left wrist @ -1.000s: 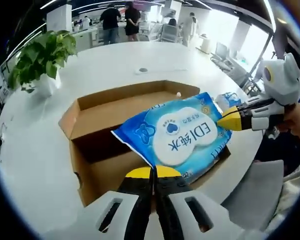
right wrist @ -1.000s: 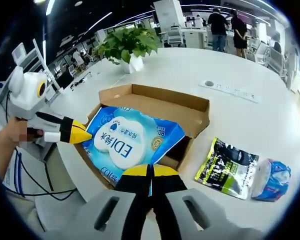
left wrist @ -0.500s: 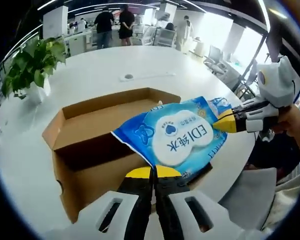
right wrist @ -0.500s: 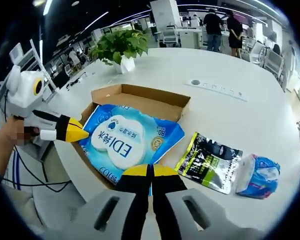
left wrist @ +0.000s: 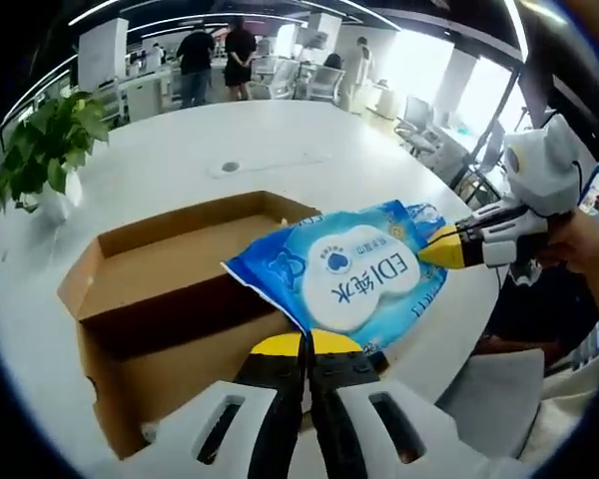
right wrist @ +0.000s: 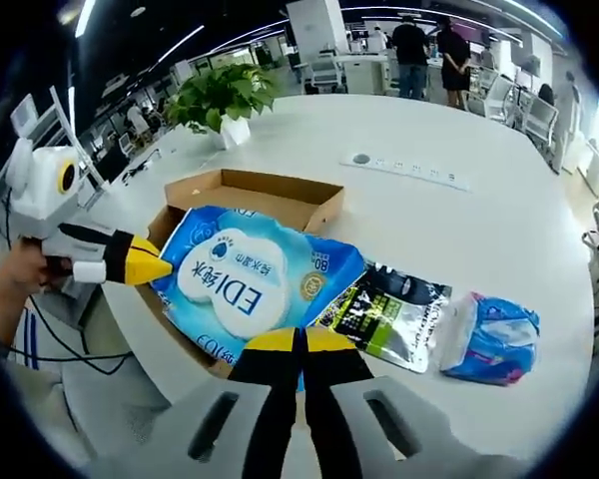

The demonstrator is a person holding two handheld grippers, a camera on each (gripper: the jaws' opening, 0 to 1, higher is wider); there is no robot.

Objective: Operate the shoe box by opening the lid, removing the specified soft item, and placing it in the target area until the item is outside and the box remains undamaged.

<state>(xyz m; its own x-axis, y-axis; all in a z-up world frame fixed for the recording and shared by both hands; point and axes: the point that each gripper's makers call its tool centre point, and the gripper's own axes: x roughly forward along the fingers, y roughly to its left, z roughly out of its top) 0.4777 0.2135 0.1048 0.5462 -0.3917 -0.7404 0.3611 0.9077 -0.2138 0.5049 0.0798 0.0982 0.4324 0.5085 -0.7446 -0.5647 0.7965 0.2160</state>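
Change: blue soft wipes pack (right wrist: 248, 282) carried farther right since 1 s ago, now overlapping open brown cardboard shoe box (left wrist: 170, 289) rim | Grip: left gripper (left wrist: 306, 346) and right gripper (right wrist: 301, 342) both clamp its edges | Nearby: black-green pouch (right wrist: 394, 314), blue-white packet (right wrist: 487, 330), potted plant (left wrist: 40, 150) on white table (right wrist: 459, 230)

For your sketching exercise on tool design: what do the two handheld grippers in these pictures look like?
Each gripper has black fingers tipped in yellow, on pale grey slotted mounts. Seen in its own view, the left gripper shows two black bars with yellow ends. Seen from the side, the right gripper tapers to a yellow point, with a white body above. Black cables hang below the left gripper's handle in the right gripper view.
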